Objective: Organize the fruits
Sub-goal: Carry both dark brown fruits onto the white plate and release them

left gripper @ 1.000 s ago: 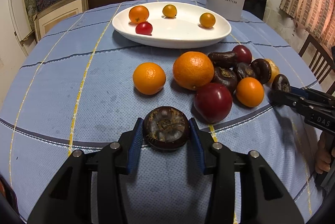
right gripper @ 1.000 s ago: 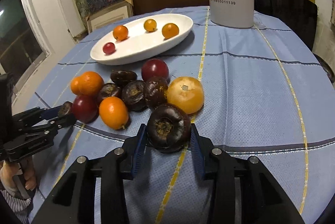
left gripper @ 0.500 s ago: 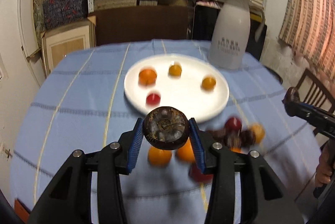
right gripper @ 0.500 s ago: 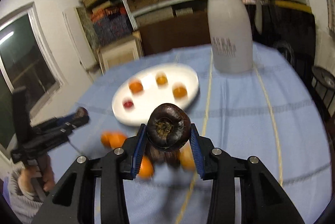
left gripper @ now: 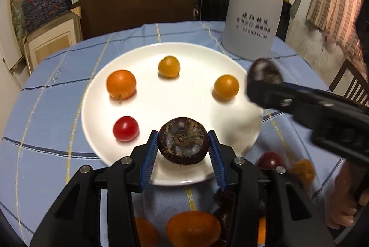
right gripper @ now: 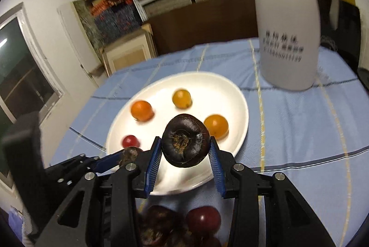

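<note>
Four small fruits are sitting on the white plate (left gripper: 96, 94). Each gripper, left gripper (left gripper: 182, 147) and right gripper (right gripper: 184, 147), is squeezing a dark fruit above it. More fruits are waiting on the table (left gripper: 46, 131)

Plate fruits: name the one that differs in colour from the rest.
The small red fruit at the near left of the white plate; the other three fruits lying on the plate are orange or yellow-orange.
</note>
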